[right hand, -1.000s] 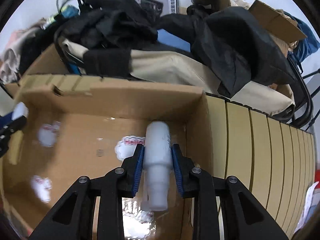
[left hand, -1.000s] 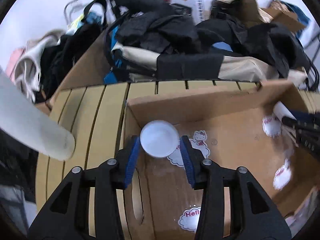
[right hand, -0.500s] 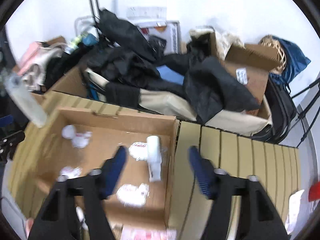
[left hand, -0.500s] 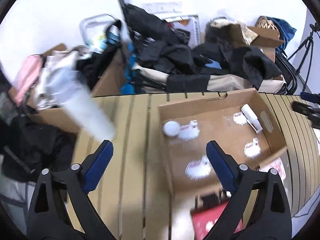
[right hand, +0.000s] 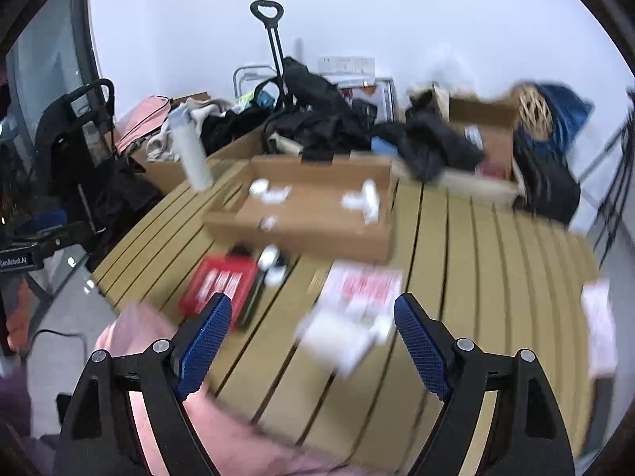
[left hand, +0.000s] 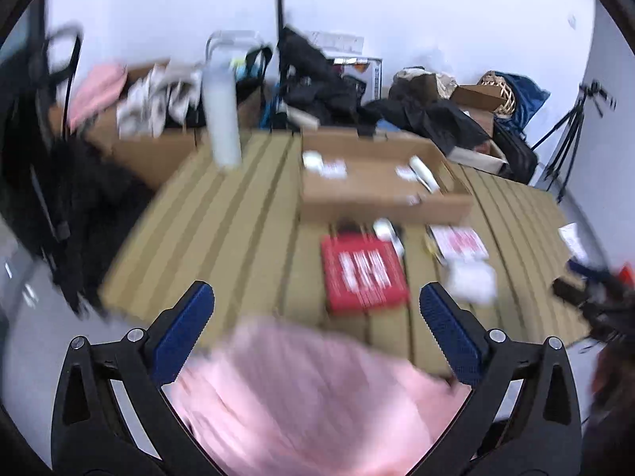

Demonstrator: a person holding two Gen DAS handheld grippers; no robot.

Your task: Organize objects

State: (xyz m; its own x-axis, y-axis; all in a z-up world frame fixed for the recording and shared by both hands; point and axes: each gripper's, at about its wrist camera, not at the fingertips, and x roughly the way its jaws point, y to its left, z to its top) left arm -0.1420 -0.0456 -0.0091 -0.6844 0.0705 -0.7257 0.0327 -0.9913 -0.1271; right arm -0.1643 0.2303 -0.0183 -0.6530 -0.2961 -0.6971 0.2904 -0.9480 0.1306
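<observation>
The shallow brown cardboard box (right hand: 313, 214) sits toward the far edge of the slatted tan wooden table (right hand: 496, 277) and holds the sorted things: a small white round jar (right hand: 258, 187) in its far left corner and a white plastic bottle (right hand: 370, 198) lying on its side against the right wall, so each is probably parked along a wall where it cannot roll.

Just outside the box's near wall lie a flat red packet with white print (left hand: 364, 271), a white-and-red printed card (right hand: 363, 287) and a blurred white bundle (left hand: 472, 279), apparently waiting to be sorted.

The left gripper (left hand: 317, 331) and the right gripper (right hand: 311, 341) both hang spread wide and empty over the near edge, above pink cloth (left hand: 309, 404).

A tall white cylinder (right hand: 191, 154) stands at the far left corner.
</observation>
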